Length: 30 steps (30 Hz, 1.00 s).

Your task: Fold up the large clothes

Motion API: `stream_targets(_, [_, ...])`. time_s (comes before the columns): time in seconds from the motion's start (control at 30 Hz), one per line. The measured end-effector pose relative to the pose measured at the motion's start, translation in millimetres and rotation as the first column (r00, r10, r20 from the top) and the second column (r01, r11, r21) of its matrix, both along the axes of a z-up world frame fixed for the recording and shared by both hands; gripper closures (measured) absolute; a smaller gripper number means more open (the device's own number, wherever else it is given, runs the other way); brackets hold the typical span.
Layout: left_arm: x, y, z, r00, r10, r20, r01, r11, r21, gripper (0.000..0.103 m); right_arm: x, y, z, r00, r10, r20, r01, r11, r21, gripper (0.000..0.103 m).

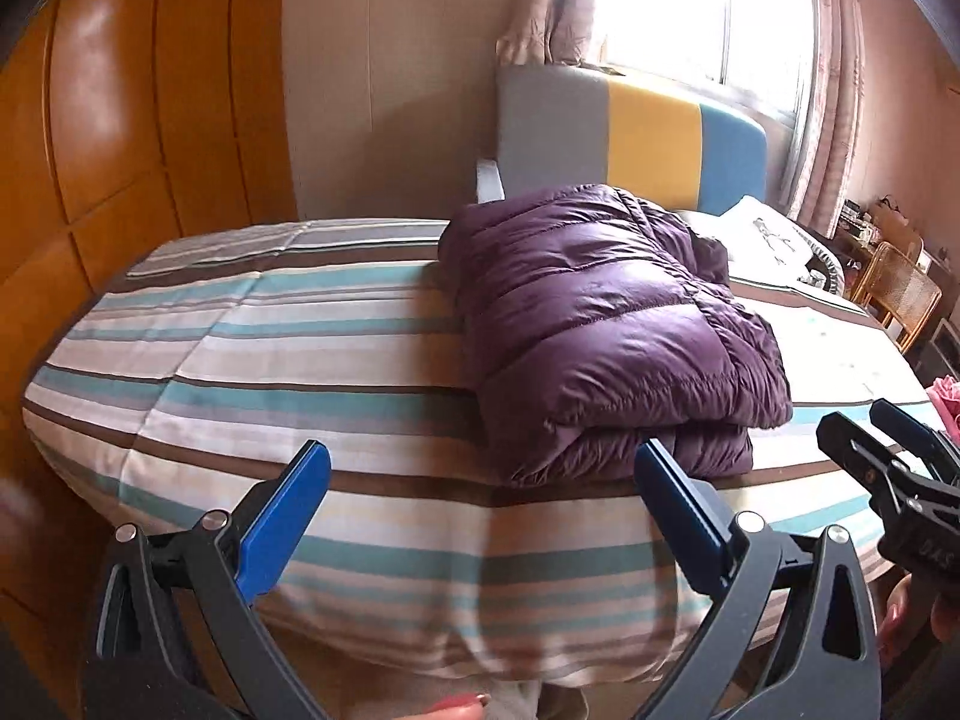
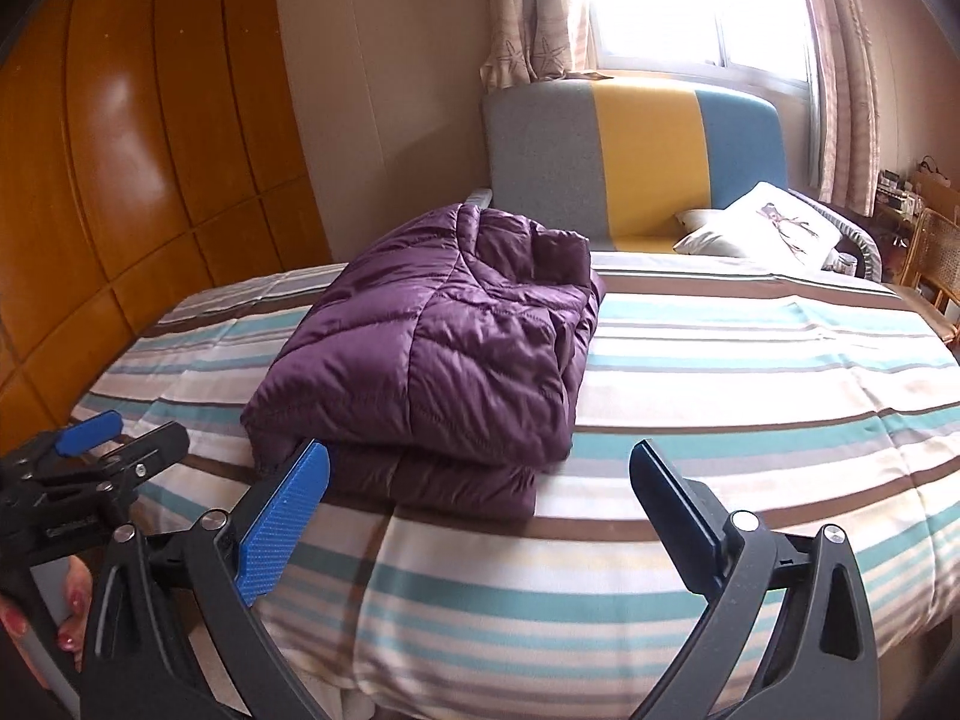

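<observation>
Now both the left claw [image 1: 480, 516] and right claw [image 2: 480, 516] hover released before the folded purple jacket [image 2: 444, 354].

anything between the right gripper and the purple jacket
Nothing visible. The right gripper, jaws open, faces the folded purple jacket across bare striped bedspread; the left gripper sits off to the side.

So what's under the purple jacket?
The folded purple jacket lies on the striped bedspread. Its own lower folded layer shows at the near edge. Whether anything else sits beneath is hidden.
</observation>
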State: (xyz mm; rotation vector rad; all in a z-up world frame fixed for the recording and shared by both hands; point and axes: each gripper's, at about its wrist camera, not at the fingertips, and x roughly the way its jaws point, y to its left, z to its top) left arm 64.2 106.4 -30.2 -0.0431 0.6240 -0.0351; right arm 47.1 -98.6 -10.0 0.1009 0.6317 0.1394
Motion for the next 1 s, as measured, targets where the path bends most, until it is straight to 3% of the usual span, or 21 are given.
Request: stream_targets(1.0, [-8.5, -2.7, 2.5, 1.000, 0.000, 0.014, 0.000, 1.000, 0.012, 0.002, -3.4, 0.9, -5.0, 1.000, -0.009, -0.002, 0.009, 1.000, -0.011, 0.003])
